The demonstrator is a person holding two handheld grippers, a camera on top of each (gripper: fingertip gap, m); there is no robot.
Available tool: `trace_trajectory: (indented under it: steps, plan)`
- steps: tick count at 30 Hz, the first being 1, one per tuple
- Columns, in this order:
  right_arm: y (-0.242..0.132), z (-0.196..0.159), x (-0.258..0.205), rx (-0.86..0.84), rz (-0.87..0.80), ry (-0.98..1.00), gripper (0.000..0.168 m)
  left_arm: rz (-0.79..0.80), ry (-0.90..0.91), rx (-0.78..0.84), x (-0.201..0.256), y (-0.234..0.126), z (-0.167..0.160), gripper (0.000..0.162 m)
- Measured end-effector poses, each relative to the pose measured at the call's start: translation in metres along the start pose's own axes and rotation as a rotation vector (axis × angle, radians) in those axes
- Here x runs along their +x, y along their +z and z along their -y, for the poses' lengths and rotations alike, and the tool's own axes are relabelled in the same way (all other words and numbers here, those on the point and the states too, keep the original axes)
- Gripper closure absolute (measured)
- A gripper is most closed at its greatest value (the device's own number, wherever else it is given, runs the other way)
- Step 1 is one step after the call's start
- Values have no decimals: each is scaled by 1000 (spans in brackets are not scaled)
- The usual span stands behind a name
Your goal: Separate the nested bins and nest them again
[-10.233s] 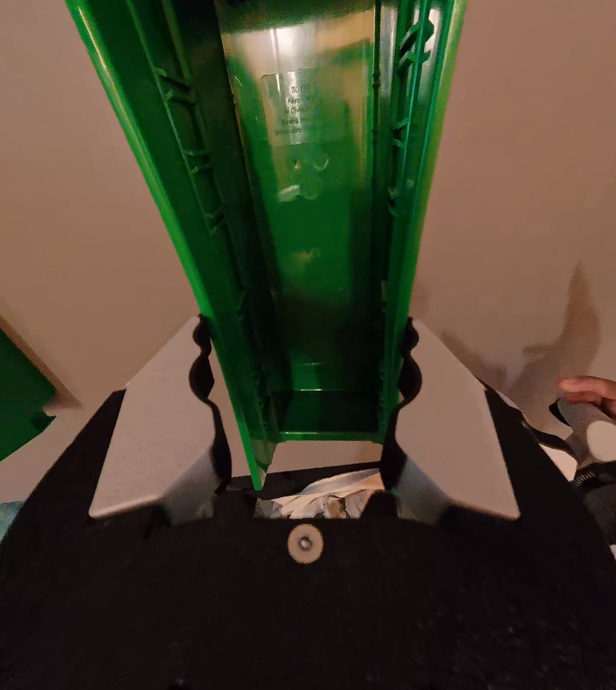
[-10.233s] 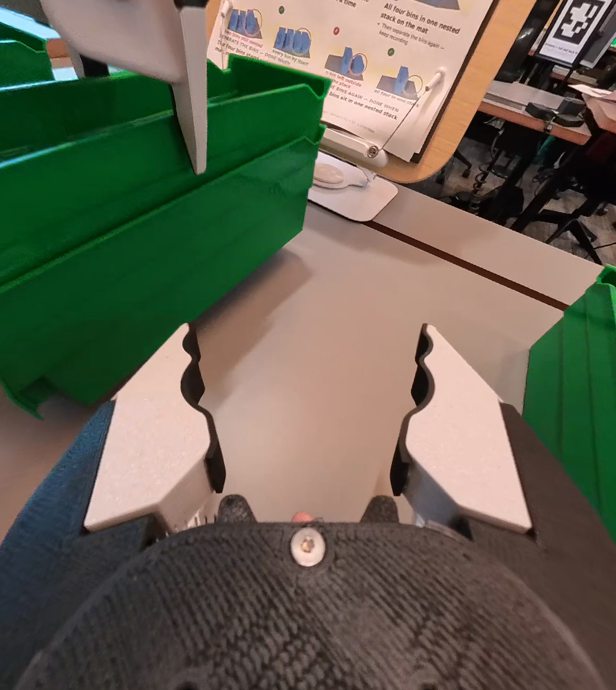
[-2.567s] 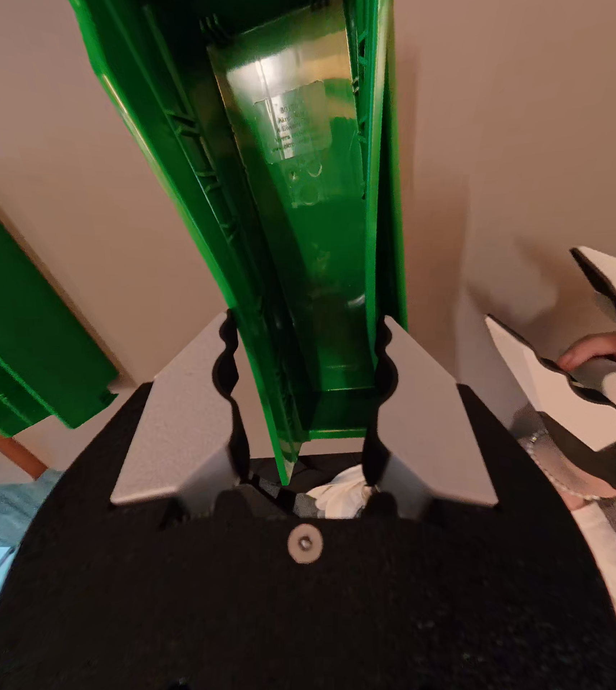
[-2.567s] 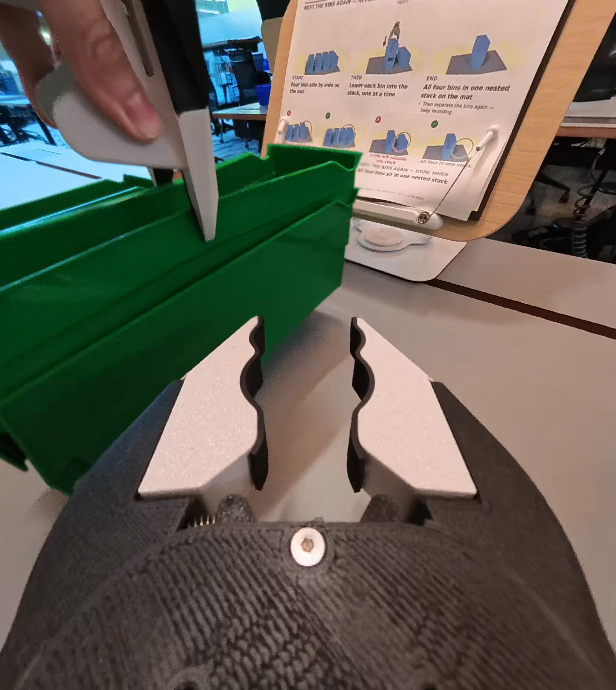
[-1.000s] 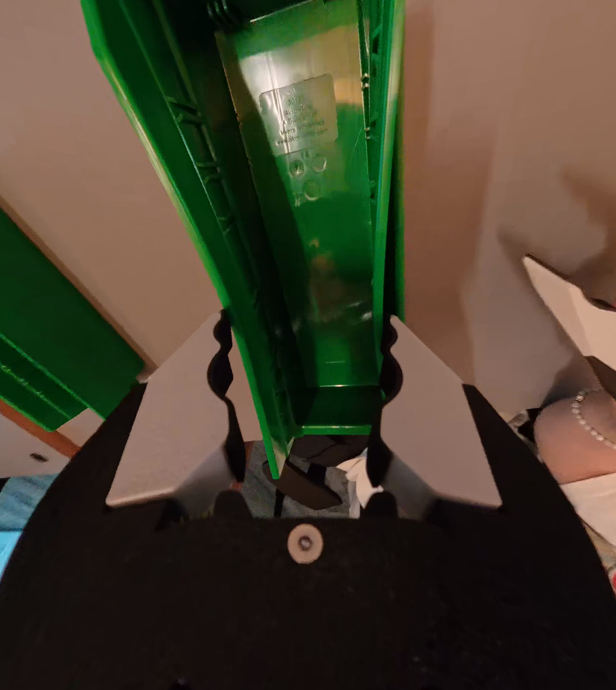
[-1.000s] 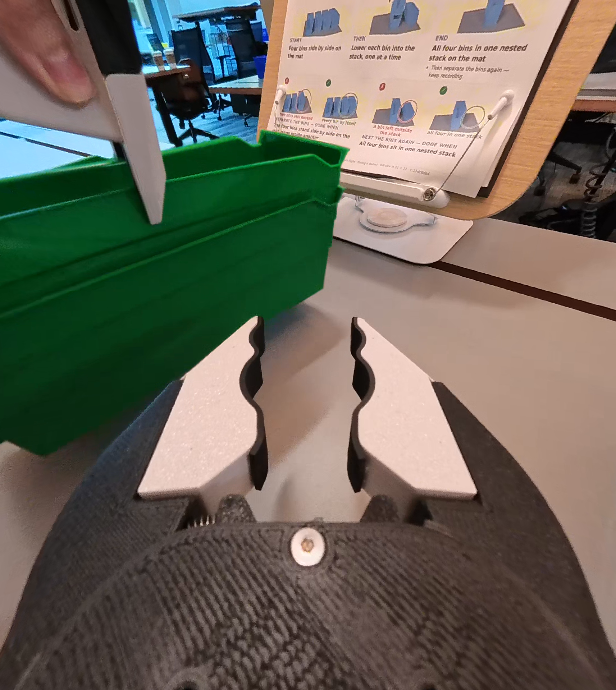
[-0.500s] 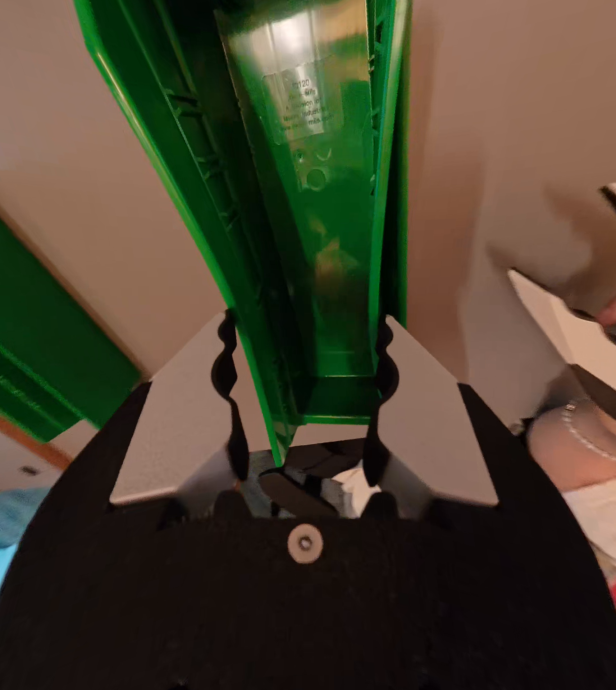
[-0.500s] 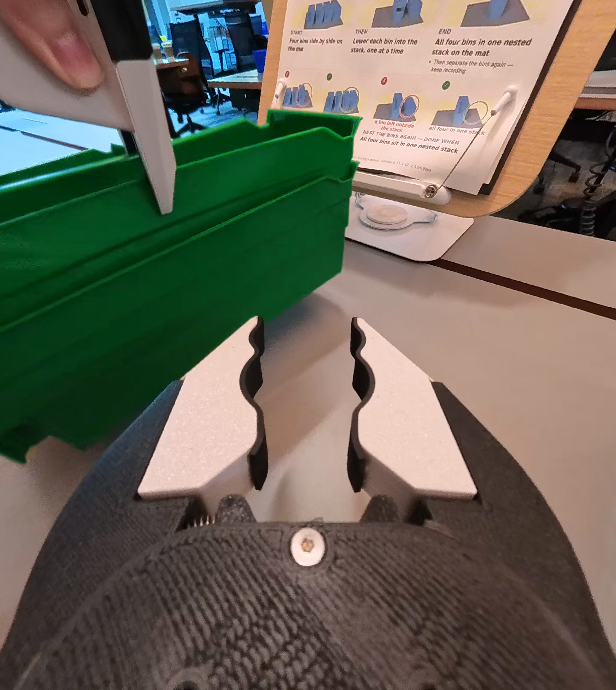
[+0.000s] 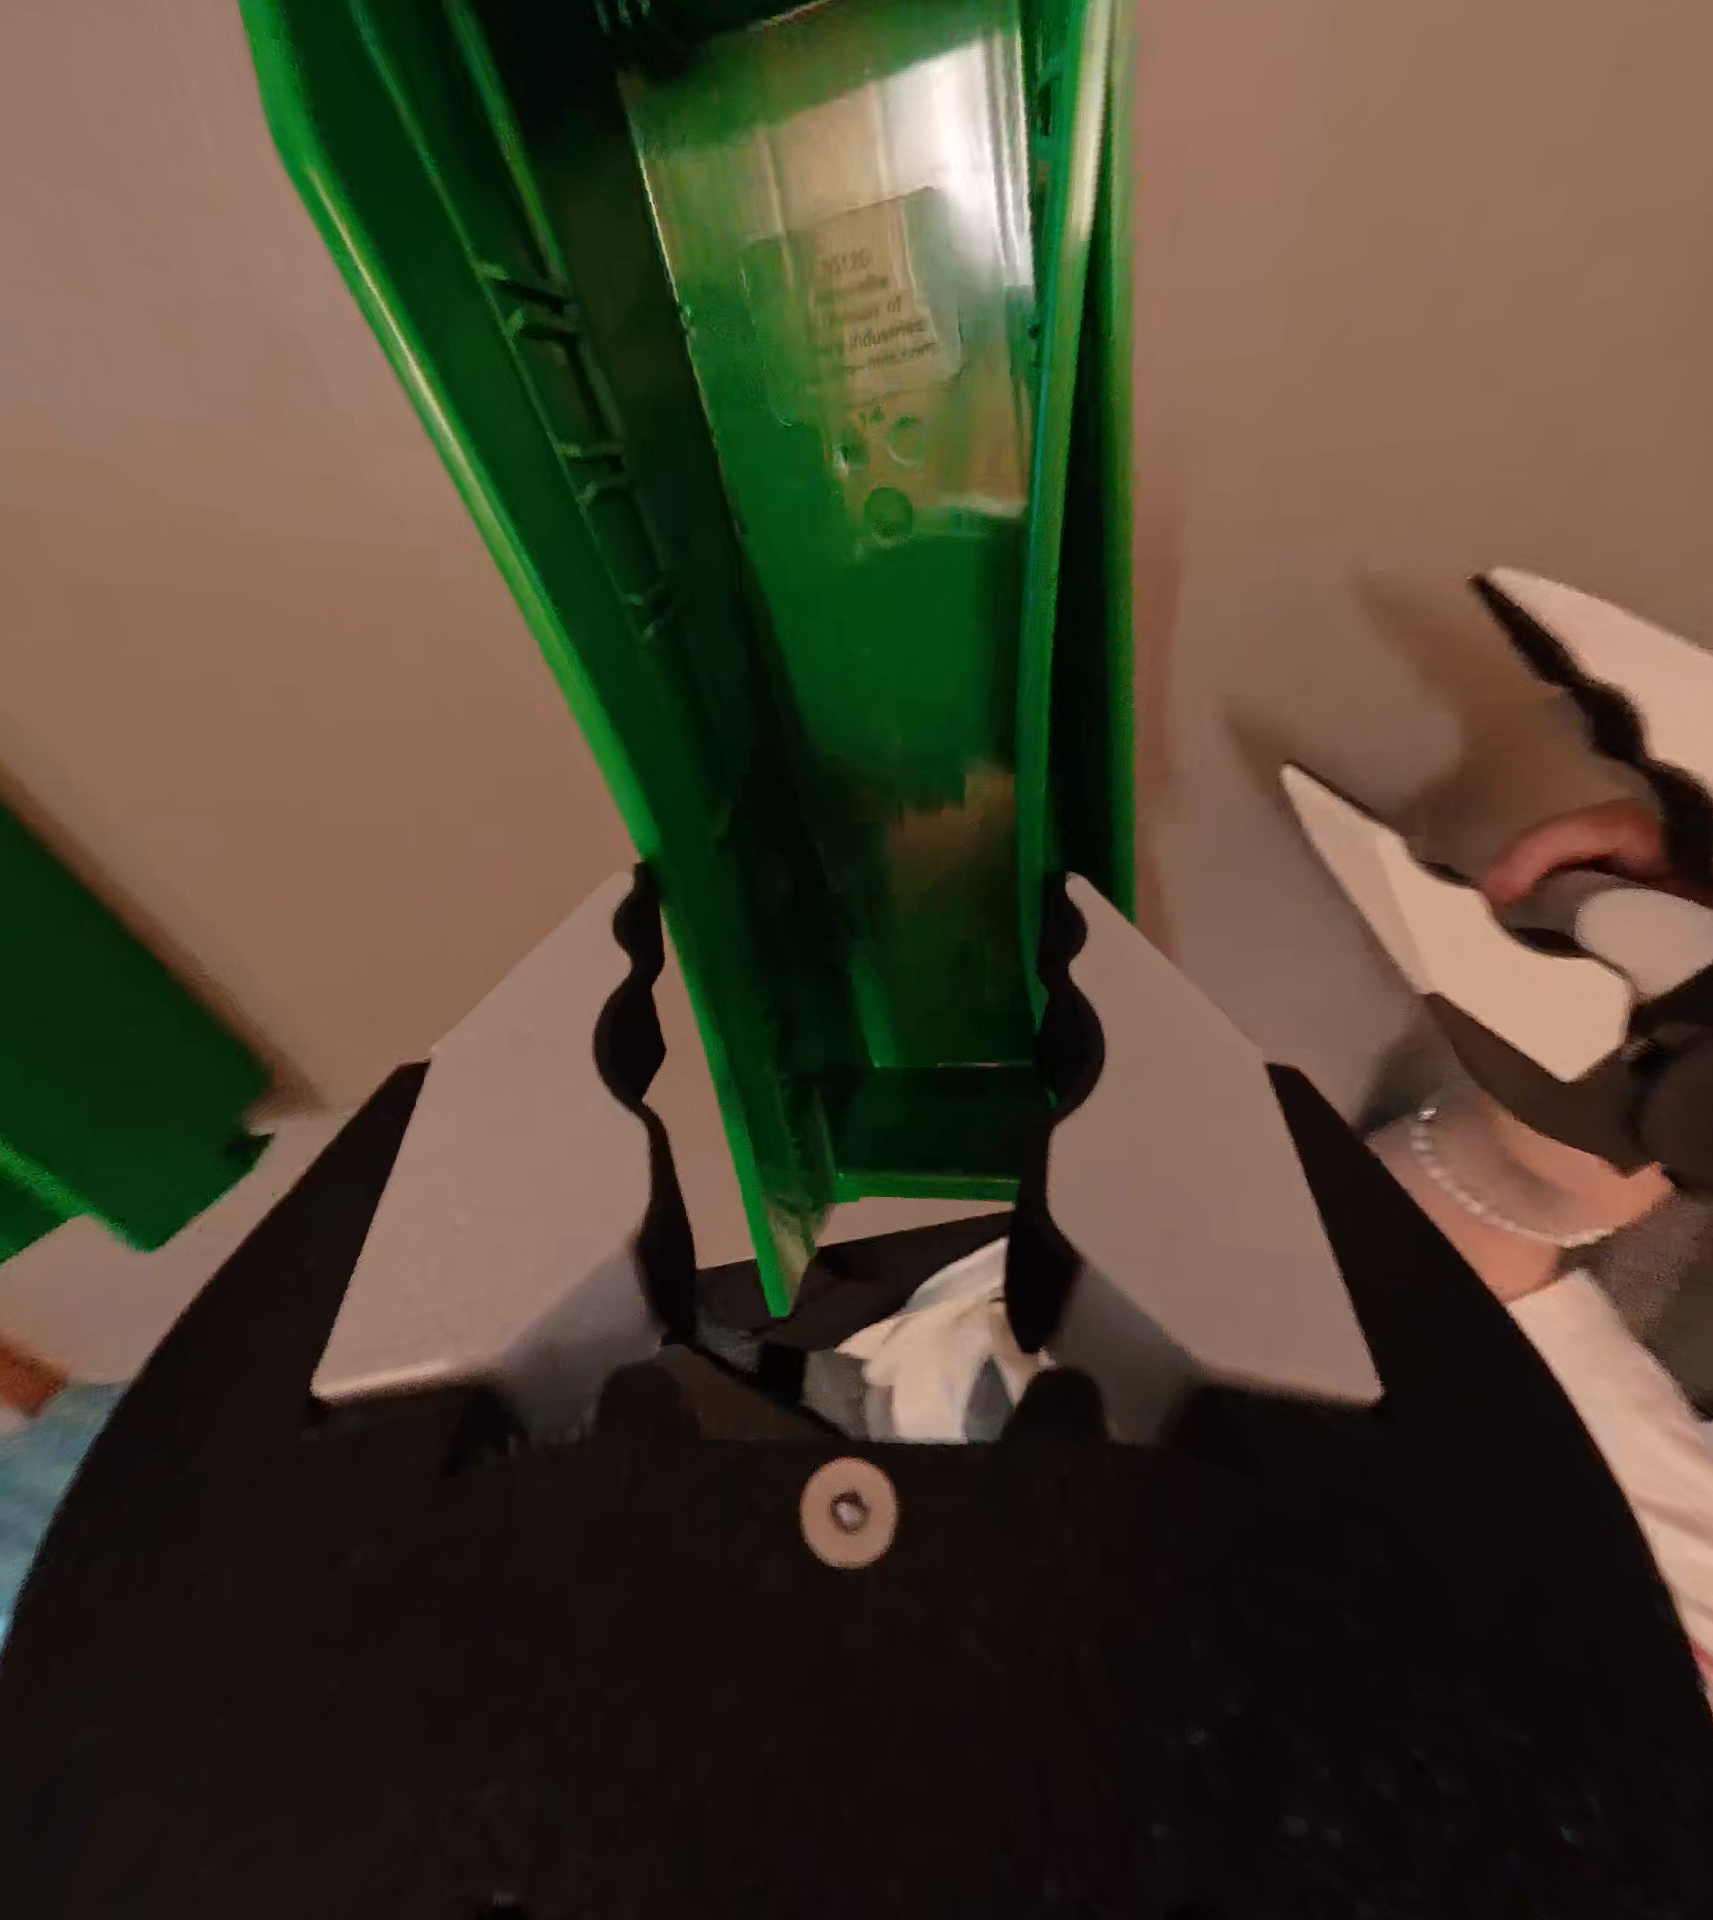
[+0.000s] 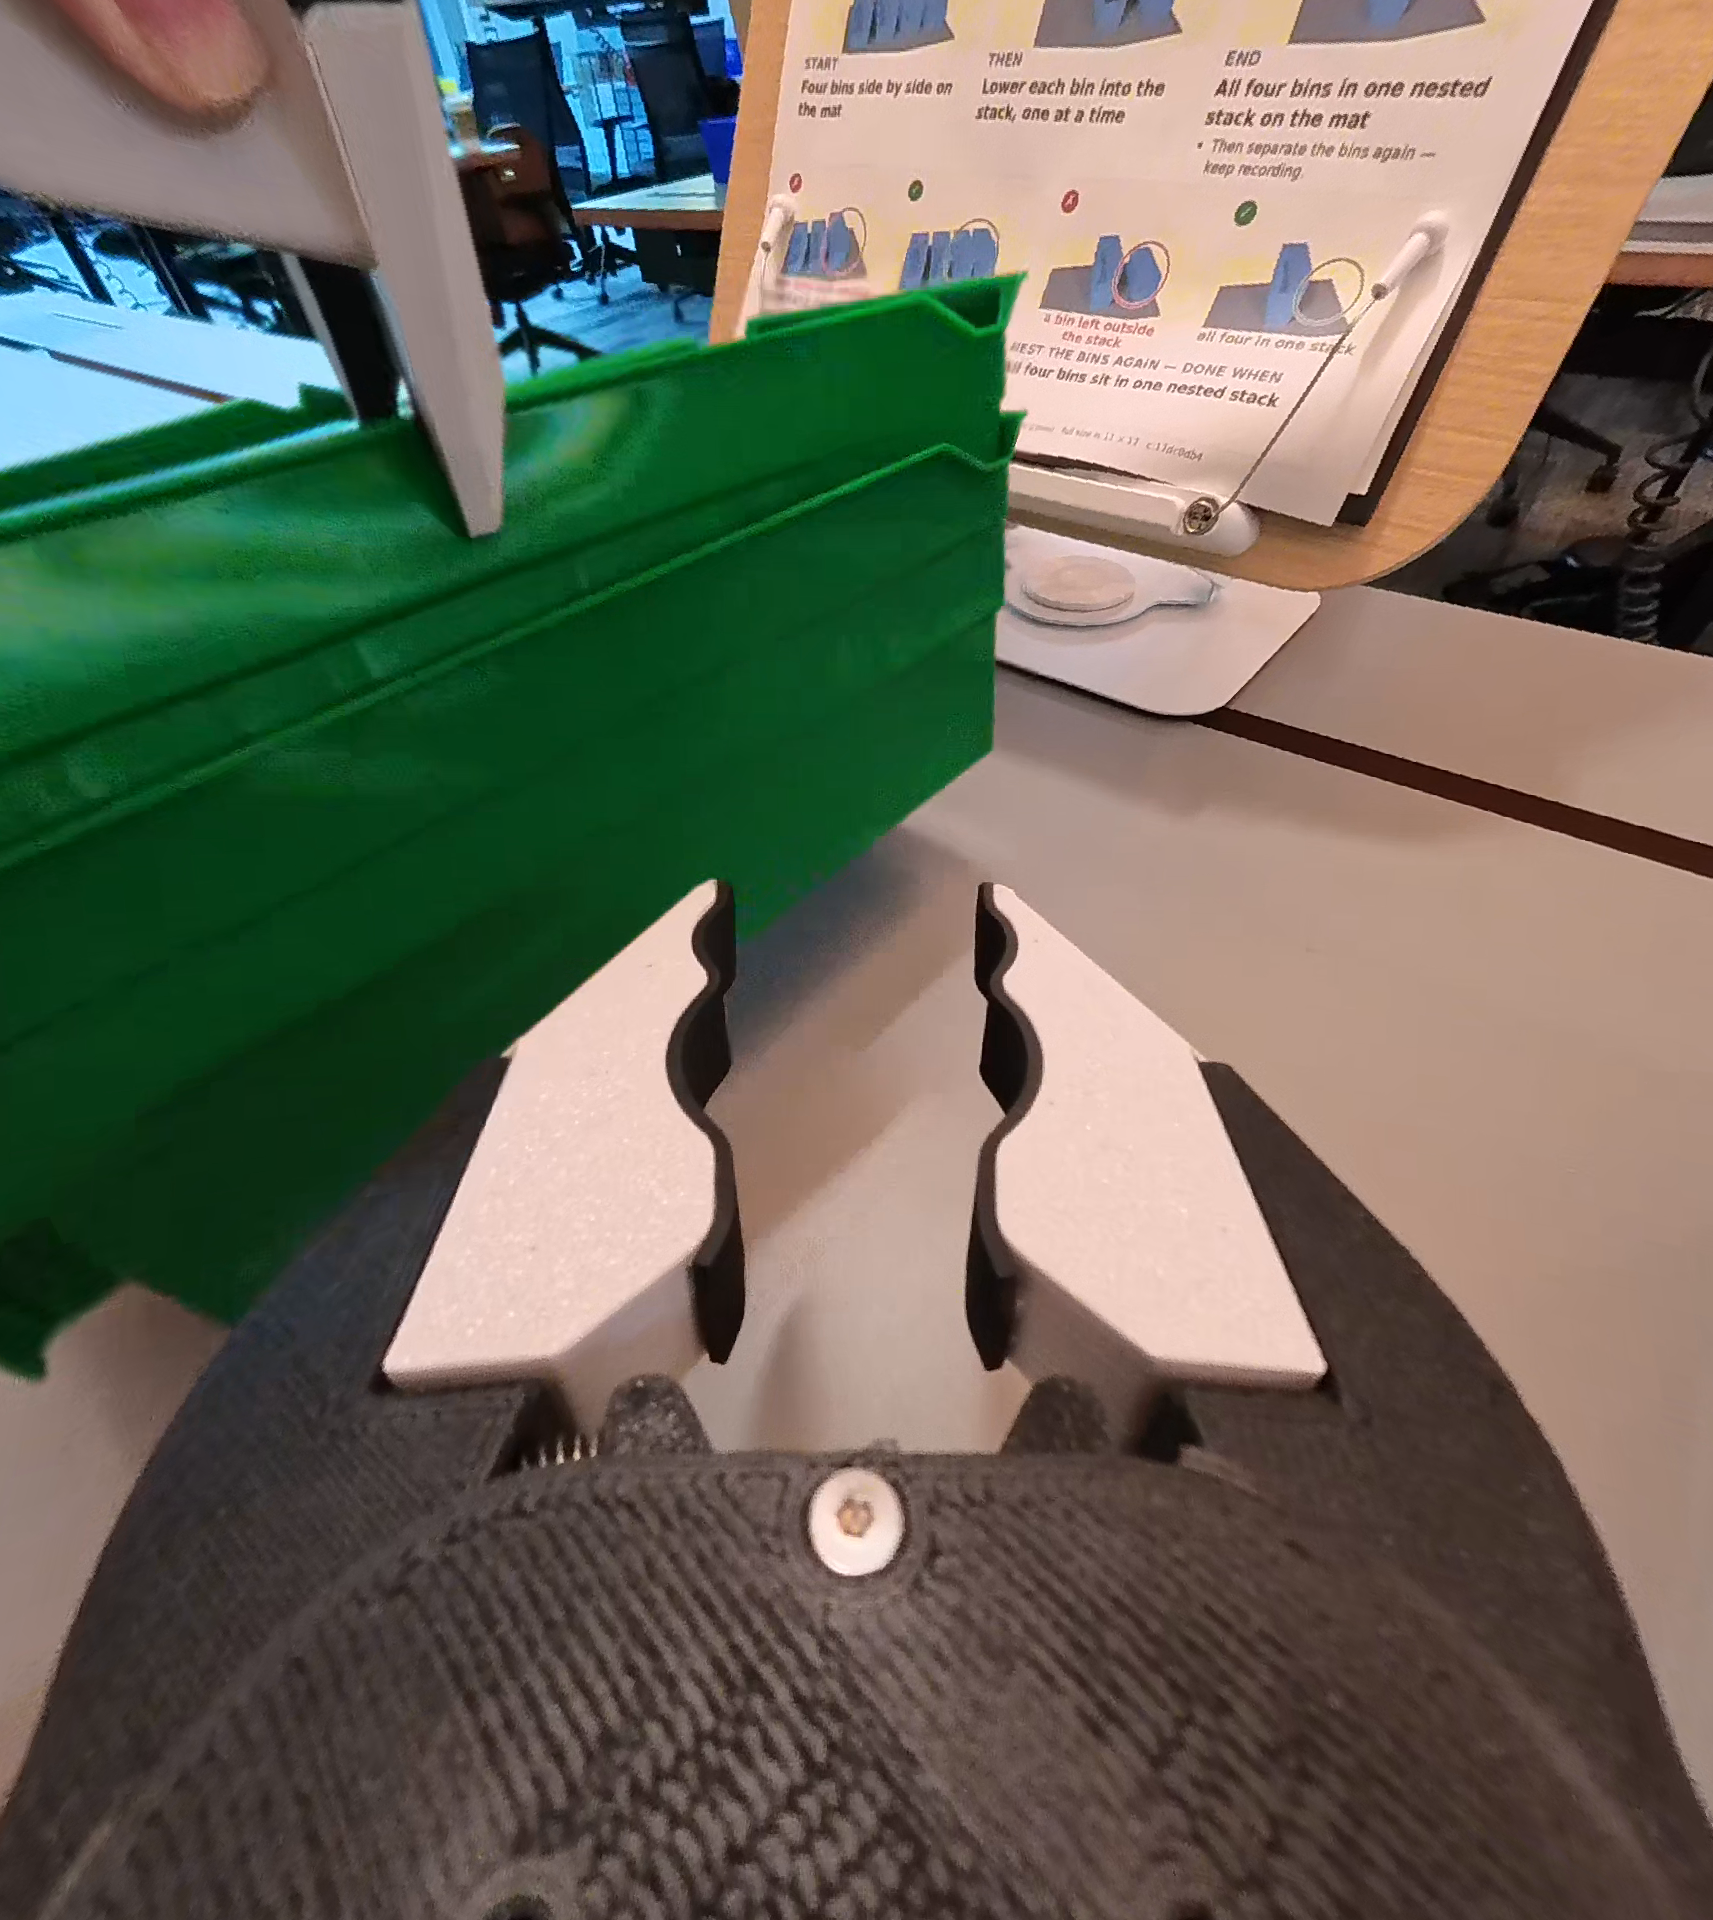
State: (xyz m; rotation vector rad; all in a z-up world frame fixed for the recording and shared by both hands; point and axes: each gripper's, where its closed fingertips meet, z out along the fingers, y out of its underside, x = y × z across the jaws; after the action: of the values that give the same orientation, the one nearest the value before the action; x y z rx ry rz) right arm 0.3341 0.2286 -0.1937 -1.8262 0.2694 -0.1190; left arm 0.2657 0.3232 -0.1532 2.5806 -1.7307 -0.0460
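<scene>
On grey table (image 10: 1403,1039), green bins (image 10: 416,779).

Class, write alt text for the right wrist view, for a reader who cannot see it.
The open, empty right gripper hovers over a grey table beside green nested bins held off the surface. The left gripper clamps their upper rim from above, and an instruction sheet stands behind.
</scene>
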Motion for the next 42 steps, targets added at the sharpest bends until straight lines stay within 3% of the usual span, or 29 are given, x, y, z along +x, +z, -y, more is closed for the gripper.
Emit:
trace_trajectory:
  steps: [1,4,7,11,14,18,20,22,25,27,30,35,39,42]
  plan:
    - [0,1,0,4,-2,0,123,-23,-22,8,2,1,1,91]
    - [0,2,-1,5,2,0,123,102,7,-9,-11,2,0,90]
    - [-1,2,0,8,-1,-1,123,22,-22,5,-4,-1,1,91]
    - [1,1,-2,2,4,-2,123,220,34,-8,-21,-7,2,90]
    - [0,2,-2,4,2,-4,123,30,-11,20,0,-7,5,92]
    - [1,1,-2,2,4,-4,123,191,42,-1,-13,-10,5,91]
    - [-1,5,-2,17,4,-4,124,122,25,6,-6,-9,5,91]
    - [-4,15,-6,69,30,-8,132,110,15,5,-4,-7,5,90]
    - [-13,35,-31,177,177,-29,167,168,40,-24,-9,-3,2,89]
    - [-20,48,-44,254,234,-66,168,134,27,-21,-5,-1,2,89]
    - [-26,62,-61,334,228,-199,168,94,39,-27,4,1,1,88]
    - [-7,38,-79,184,149,-544,168,70,50,-25,15,2,3,87]
    - [-2,40,-84,200,52,-694,168,49,52,-29,20,5,2,88]
    - [3,25,-80,85,29,-807,168,31,38,-50,19,8,-2,88]
